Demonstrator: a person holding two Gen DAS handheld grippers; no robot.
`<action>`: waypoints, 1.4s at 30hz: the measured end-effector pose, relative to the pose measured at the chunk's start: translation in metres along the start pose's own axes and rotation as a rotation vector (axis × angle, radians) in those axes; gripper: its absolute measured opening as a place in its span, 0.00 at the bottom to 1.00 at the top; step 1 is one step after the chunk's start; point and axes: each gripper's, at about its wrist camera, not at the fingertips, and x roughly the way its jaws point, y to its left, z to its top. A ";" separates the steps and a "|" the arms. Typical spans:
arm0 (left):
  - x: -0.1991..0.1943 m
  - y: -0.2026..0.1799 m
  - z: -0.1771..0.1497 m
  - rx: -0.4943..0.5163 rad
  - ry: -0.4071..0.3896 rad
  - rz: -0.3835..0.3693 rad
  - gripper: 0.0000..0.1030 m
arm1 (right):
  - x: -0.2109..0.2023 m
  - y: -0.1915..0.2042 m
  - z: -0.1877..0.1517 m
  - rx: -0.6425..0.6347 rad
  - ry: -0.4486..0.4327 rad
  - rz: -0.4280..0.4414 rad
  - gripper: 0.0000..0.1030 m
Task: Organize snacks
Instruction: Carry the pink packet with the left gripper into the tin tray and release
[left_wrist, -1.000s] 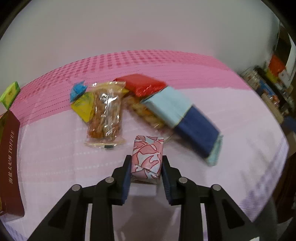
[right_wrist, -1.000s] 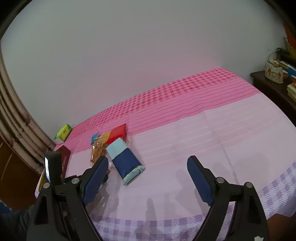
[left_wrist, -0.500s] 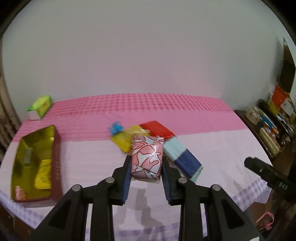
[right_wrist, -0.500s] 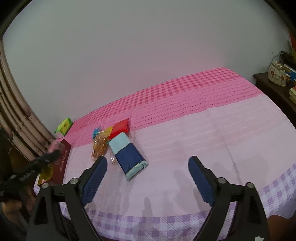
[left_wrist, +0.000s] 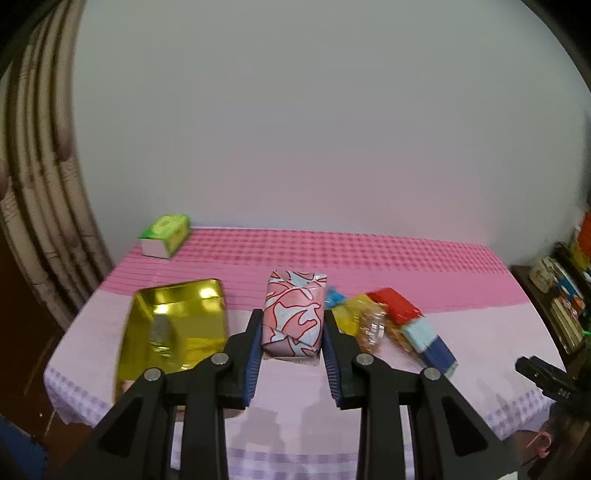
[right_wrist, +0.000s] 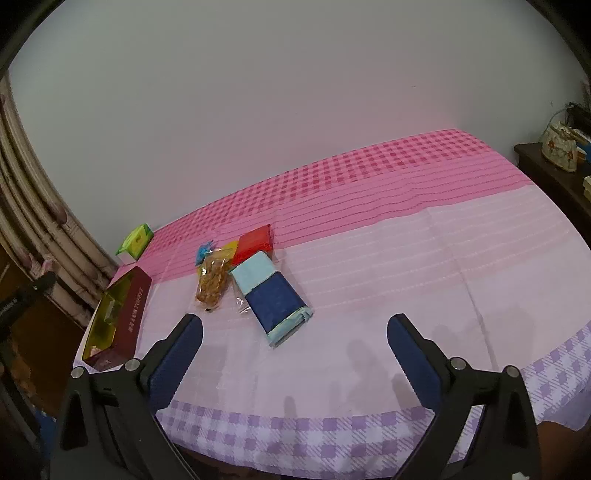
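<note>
My left gripper (left_wrist: 292, 325) is shut on a pink-and-white patterned snack packet (left_wrist: 294, 314) and holds it above the table, to the right of the gold-lined toffee box (left_wrist: 173, 328). The box also shows in the right wrist view (right_wrist: 118, 317), maroon outside. A pile of snacks lies on the pink cloth: a blue-and-light-blue pack (right_wrist: 271, 295), a red packet (right_wrist: 255, 242), a clear bag of nuts (right_wrist: 212, 282), yellow (right_wrist: 229, 247) and small blue (right_wrist: 205, 251) packets. My right gripper (right_wrist: 295, 332) is open and empty above the table's front edge.
A green box (left_wrist: 166, 234) sits at the far left corner, also in the right wrist view (right_wrist: 135, 242). A curtain (left_wrist: 37, 206) hangs at the left. A dark cabinet with a bag (right_wrist: 557, 151) stands at the right.
My left gripper has lifted the patterned packet off the table and swung left toward the toffee box. My right gripper has stayed open, shifting only slightly.
</note>
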 end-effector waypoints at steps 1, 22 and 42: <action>-0.002 0.006 0.001 -0.005 -0.002 0.006 0.29 | 0.000 0.001 0.000 -0.001 0.001 0.001 0.98; 0.015 0.052 -0.023 -0.055 0.064 0.130 0.29 | -0.003 0.015 0.000 -0.083 -0.025 -0.051 0.99; 0.089 0.107 -0.040 -0.127 0.199 0.258 0.29 | -0.012 0.028 0.003 -0.171 -0.082 -0.111 1.00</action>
